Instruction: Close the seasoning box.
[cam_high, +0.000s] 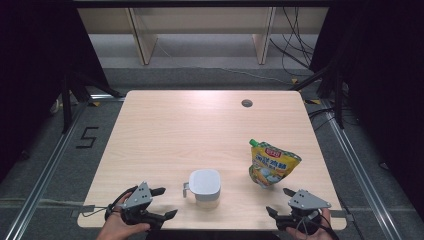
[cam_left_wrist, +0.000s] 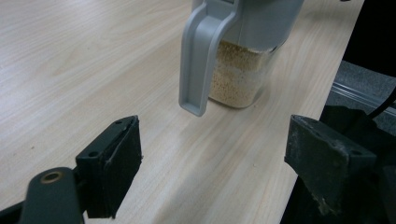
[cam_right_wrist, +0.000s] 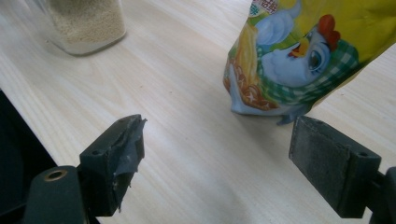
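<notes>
- The left gripper (cam_high: 162, 204) sits at the near edge of the table (cam_high: 165, 130), jaws spread wide with nothing between them, aimed at the grey handle (cam_left_wrist: 201, 56) of the container (cam_high: 205, 184)
- That container stands upright near the front middle of the table; it has a pale lid and clear walls, and the left gripper view shows fine beige grains (cam_left_wrist: 236, 74) inside
- The right gripper (cam_high: 281, 204) waits at the near right edge, jaws equally wide and holding nothing, facing the yellow pouch (cam_high: 272, 164) printed with a cartoon chicken (cam_right_wrist: 299, 60)
- The pouch stands just beyond the right gripper, to the right of the container and apart from it, its green spout (cam_high: 253, 142) at the top, tilted to the left
- The step in hand looks like the approach for two grasps, handle on the left and pouch on the right
- To do it well, I would bring the left jaws level around the handle's straight middle, not its open lower tip, so the container does not swing or tip
- For the pouch, a grip high on the body near the spout should hold better than the soft base, which would likely fold
- Close slowly on both; the pouch is light and may topple if nudged first
</notes>
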